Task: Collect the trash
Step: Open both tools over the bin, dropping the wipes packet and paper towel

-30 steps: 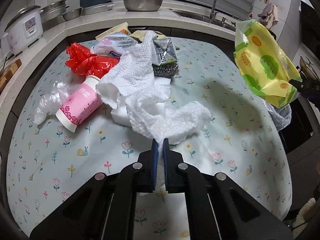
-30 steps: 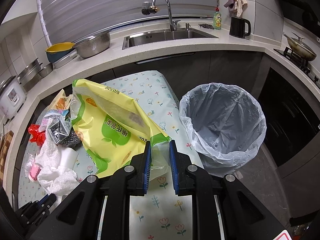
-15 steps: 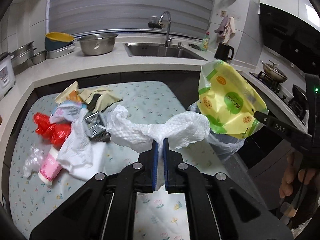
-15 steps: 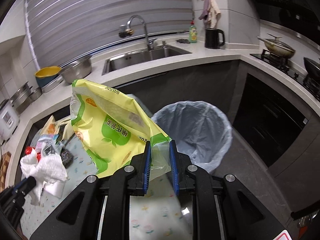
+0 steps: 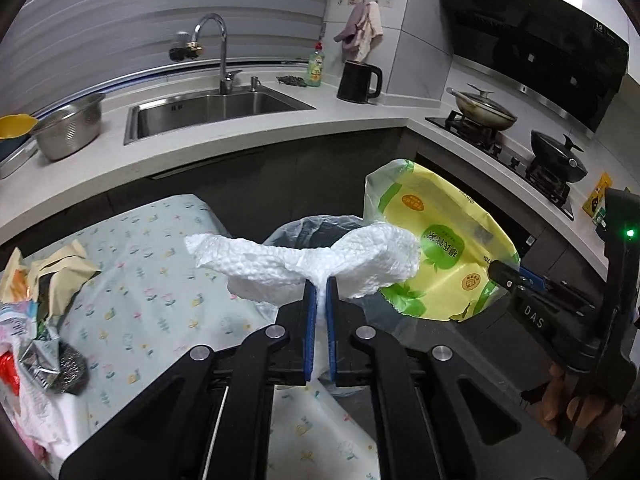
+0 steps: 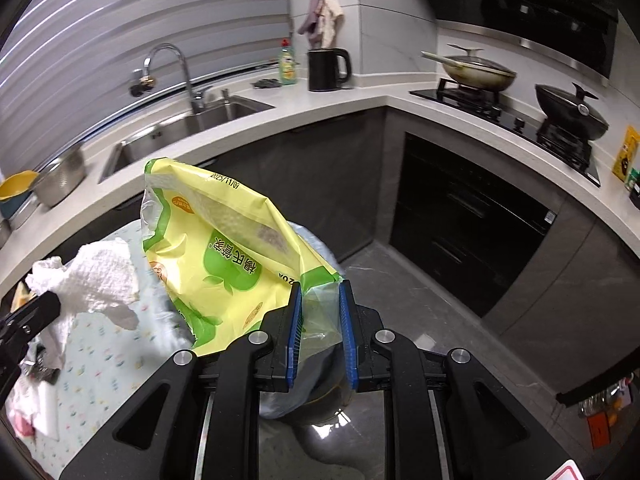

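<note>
Crumpling out to both sides, the white paper towel is pinched at its middle between the left gripper jaws, above the lined trash bin. The right gripper jaws clamp the yellow-green bag by its clear corner.

White paper towel, embossed texture, frame centre. Yellow bag with green apple print and orange dots, right of centre. Tabletop pale blue-green with small flower pattern, left. Tongs black with blue pads. Kettle black, upper centre.
</note>
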The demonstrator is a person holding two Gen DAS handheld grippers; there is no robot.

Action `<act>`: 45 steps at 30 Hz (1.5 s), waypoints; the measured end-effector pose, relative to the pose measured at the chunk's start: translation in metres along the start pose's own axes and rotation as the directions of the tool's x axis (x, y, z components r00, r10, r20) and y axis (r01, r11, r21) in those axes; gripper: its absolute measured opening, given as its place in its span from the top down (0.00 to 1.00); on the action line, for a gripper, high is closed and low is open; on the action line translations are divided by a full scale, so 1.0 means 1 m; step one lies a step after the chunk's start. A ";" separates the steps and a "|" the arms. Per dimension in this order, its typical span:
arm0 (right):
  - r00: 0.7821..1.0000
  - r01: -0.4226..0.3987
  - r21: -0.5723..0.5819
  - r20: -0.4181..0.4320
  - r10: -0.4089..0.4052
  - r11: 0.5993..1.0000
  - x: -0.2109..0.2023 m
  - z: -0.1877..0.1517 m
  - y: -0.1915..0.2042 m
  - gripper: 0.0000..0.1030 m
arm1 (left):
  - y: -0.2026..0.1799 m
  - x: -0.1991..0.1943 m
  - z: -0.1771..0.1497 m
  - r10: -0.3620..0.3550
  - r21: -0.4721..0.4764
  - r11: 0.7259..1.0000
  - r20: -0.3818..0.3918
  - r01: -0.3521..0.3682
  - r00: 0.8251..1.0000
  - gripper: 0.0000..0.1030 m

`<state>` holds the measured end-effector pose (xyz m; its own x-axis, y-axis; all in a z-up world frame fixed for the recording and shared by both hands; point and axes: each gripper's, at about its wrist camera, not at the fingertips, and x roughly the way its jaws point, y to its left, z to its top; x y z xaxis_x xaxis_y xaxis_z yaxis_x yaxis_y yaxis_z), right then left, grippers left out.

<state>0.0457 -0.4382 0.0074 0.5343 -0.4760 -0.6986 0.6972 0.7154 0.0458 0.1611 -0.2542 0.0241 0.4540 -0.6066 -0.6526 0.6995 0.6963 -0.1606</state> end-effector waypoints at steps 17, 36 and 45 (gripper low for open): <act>0.995 0.092 0.053 -0.031 -0.091 0.994 0.045 0.004 -0.023 0.83 | 0.013 0.083 0.012 -0.106 -0.089 0.991 -0.051 0.101 0.993 0.46; 1.000 -0.031 -0.062 -0.003 0.031 0.998 0.042 0.018 0.060 0.58 | 0.075 0.022 -0.006 0.124 -0.158 0.980 0.014 -0.120 0.992 0.30; 0.995 -0.092 -0.105 0.025 0.095 0.990 0.000 0.011 0.087 0.48 | 0.094 -0.012 -0.018 0.199 -0.193 0.963 0.036 -0.189 0.979 0.28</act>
<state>0.1117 -0.3814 0.0189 0.6101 -0.4185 -0.6729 0.5910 0.8059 0.0346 0.2116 -0.1744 0.0039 0.6037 -0.4693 -0.6445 0.4817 0.8589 -0.1742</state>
